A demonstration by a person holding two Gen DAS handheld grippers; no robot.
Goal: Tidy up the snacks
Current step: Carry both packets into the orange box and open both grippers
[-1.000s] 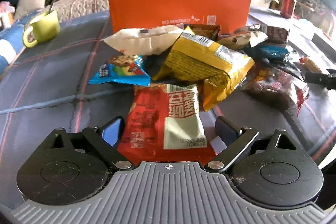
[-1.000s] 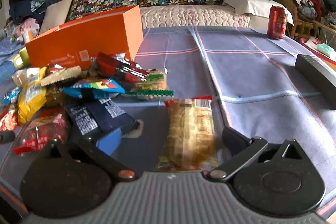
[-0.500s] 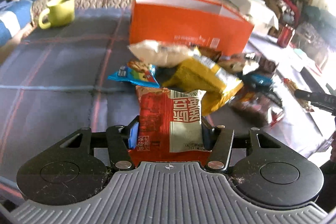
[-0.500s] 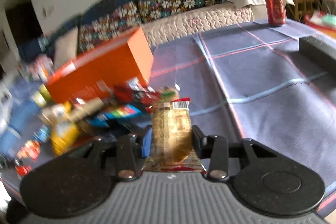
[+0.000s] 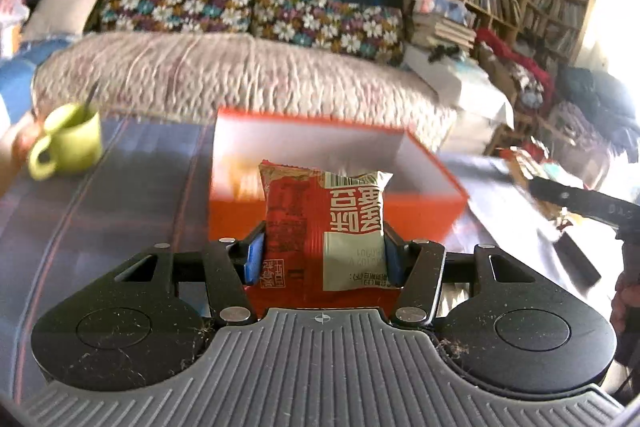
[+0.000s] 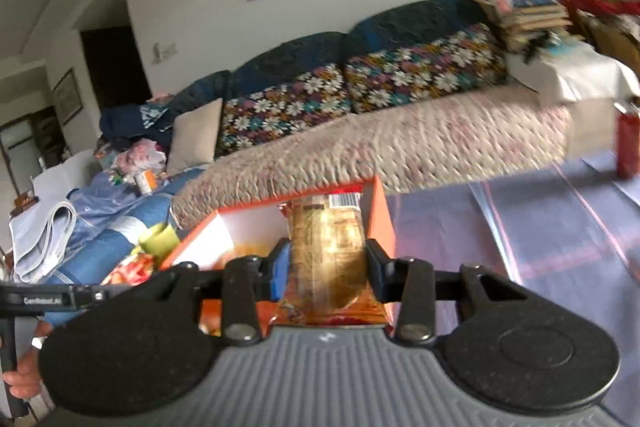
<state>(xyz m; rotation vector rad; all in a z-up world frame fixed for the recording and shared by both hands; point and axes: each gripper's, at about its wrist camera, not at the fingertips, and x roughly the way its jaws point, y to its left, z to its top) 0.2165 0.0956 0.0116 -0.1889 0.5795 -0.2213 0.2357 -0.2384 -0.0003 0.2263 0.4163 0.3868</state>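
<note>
My left gripper [image 5: 322,259] is shut on a red and white snack packet [image 5: 324,223] and holds it up in front of the open orange box [image 5: 432,187], whose white inside shows. My right gripper [image 6: 326,267] is shut on a clear packet of golden-brown snack [image 6: 326,247] and holds it just above the near right corner of the same orange box [image 6: 382,219]. The rest of the snack pile is hidden below both views.
A green mug [image 5: 70,141] with a spoon stands left of the box on the blue checked tablecloth [image 5: 120,195]. A red can [image 6: 628,143] stands at the table's far right. The sofa [image 5: 224,75] lies behind the table. The other gripper's black bar [image 5: 580,201] shows at right.
Both grippers closed on their packets, lifted them off the table and carried them up toward the orange box. The snack pile dropped out of view.
</note>
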